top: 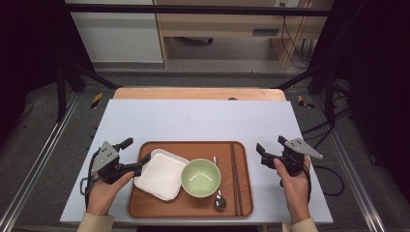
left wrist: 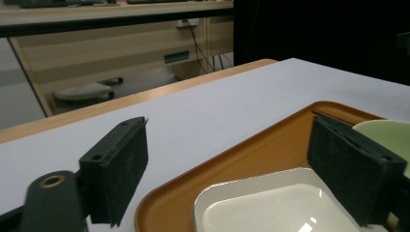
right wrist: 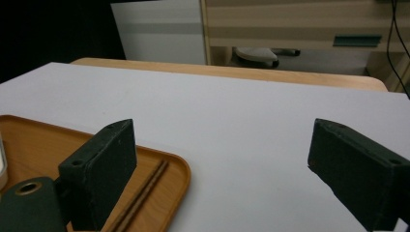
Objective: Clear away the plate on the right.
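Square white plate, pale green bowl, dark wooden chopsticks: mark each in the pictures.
Square white plate [top: 161, 174], high view, on its flat centre.
Pale green bowl [top: 200, 177], high view, on its inner bottom.
Dark wooden chopsticks [top: 236, 176], high view, mid-length of the pair, at the tray's right side.

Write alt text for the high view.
A wooden tray on a pale table holds a white square plate, a green bowl, a spoon and chopsticks. A hand holds an open left tool at the plate's edge; the open right tool is beside the tray.
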Tool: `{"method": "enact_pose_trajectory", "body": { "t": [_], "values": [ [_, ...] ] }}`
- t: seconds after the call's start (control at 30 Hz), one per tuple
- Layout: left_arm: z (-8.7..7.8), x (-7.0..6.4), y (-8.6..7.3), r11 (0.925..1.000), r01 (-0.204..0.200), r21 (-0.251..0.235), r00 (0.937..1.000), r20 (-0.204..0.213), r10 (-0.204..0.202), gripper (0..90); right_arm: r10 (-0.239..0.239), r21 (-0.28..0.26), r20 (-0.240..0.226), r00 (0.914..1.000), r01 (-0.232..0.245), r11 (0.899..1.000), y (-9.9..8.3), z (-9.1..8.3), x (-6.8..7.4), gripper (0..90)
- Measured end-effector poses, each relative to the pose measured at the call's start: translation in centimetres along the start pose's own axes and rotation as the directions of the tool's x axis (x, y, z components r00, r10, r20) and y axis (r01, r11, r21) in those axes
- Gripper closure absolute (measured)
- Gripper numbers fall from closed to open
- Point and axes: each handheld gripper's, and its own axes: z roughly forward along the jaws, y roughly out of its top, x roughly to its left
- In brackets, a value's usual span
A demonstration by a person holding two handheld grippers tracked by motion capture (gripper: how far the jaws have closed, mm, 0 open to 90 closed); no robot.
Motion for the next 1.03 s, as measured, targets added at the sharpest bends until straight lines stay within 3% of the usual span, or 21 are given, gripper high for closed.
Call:
{"method": "enact_pose_trajectory", "body": {
  "t": [0.4, 0.57, 0.8, 1.03],
  "values": [
    [-2.0, 1.4, 0.4, 0.9984, -0.038, -0.041, 0.9976, 0.056, 0.040, 2.8, -0.032, -0.012, -0.099, 0.9945, 0.031, 0.999, 0.4, 0.7, 2.3, 9.4],
    [-2.3, 1.6, 0.0, 0.9975, -0.068, -0.019, 0.9966, 0.047, 0.068, 2.3, -0.063, -0.004, -0.132, 0.9893, 0.063, 0.998, 0.4, 1.1, 3.5, 10.3],
    [-2.1, 2.2, -1.2, 0.9992, -0.037, 0.016, 0.9991, 0.019, 0.037, 2.2, -0.101, 0.055, -0.150, 0.9835, 0.110, 0.992, -0.3, 1.9, 4.7, 10.3],
    [-1.9, 2.6, -1.9, 0.9993, -0.018, 0.033, 0.9998, -0.011, 0.018, 2.3, -0.098, 0.097, -0.157, 0.9826, 0.115, 0.989, -0.8, 2.2, 4.3, 11.9]
  ]
}}
